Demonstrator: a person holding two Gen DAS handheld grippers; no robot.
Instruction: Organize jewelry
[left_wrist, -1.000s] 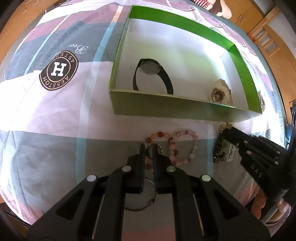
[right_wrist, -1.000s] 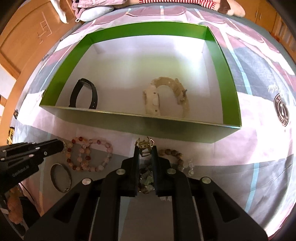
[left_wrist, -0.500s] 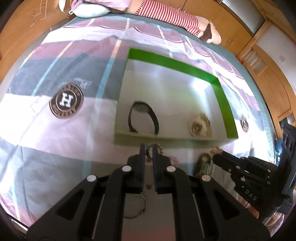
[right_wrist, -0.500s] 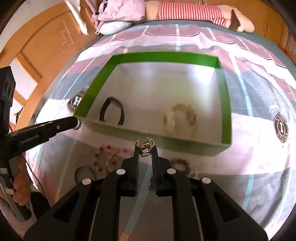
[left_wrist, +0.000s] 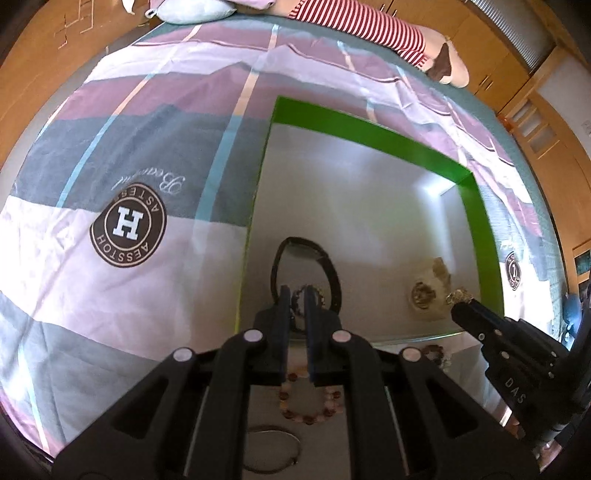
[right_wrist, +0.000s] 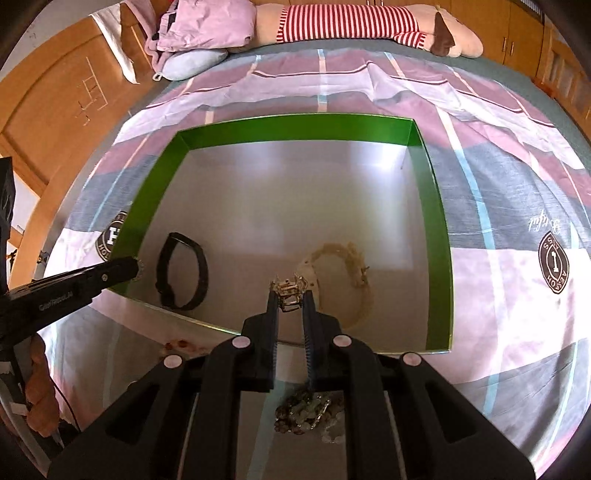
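Observation:
In the left wrist view my left gripper (left_wrist: 295, 297) is shut on a beaded bracelet (left_wrist: 313, 291), held over the near left part of the green box (left_wrist: 369, 125). Just beyond its tips a black watch (left_wrist: 306, 244) lies in the box. My right gripper (right_wrist: 290, 295) is shut on the gold clasp (right_wrist: 288, 290) of a green bead necklace (right_wrist: 304, 410), whose beads dangle under the fingers. It hangs over the box's near edge (right_wrist: 295, 127), just short of a cream bracelet (right_wrist: 349, 258) on the box floor. The black watch (right_wrist: 181, 277) lies at the box's left.
A pink and red bead bracelet (left_wrist: 308, 404) and a thin metal bangle (left_wrist: 273, 452) lie on the patchwork bedsheet (left_wrist: 110, 314) in front of the box. A striped plush toy (right_wrist: 351, 22) and pillows (right_wrist: 192, 62) are at the bed's far end. Wooden cabinets surround the bed.
Both grippers have risen off the bed with their jewelry and moved forward, from in front of the box to over its near edge. The remaining bracelet and the bangle stayed on the sheet.

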